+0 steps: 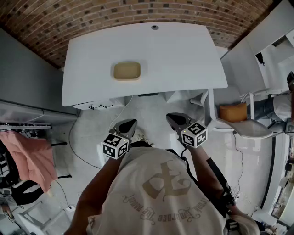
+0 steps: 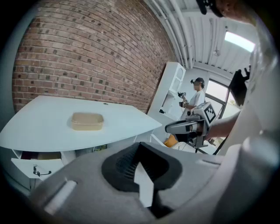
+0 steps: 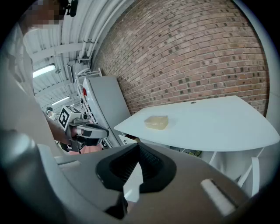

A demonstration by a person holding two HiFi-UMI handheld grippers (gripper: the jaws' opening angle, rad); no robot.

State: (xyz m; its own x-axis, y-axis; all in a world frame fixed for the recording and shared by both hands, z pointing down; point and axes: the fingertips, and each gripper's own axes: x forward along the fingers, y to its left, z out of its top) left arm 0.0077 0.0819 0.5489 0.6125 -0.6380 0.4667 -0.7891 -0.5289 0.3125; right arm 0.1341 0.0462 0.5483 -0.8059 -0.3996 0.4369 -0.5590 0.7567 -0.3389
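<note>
Both grippers are held low before the table, well apart from the tray. On the left gripper [image 1: 130,123] the jaws are pressed together at their tips with nothing between them, as is seen in its own view [image 2: 139,145]; the right gripper [image 1: 173,118] is likewise closed and empty [image 3: 138,147]. The tray [image 1: 127,70], tan with rounded corners, is set flat on the white table [image 1: 183,59], toward its left half and near the far edge. A brick wall [image 1: 138,11] is seen behind the table. An open drawer [image 2: 37,166] is seen under the tabletop, and an orange box [image 1: 233,111] on a surface to the right.
</note>
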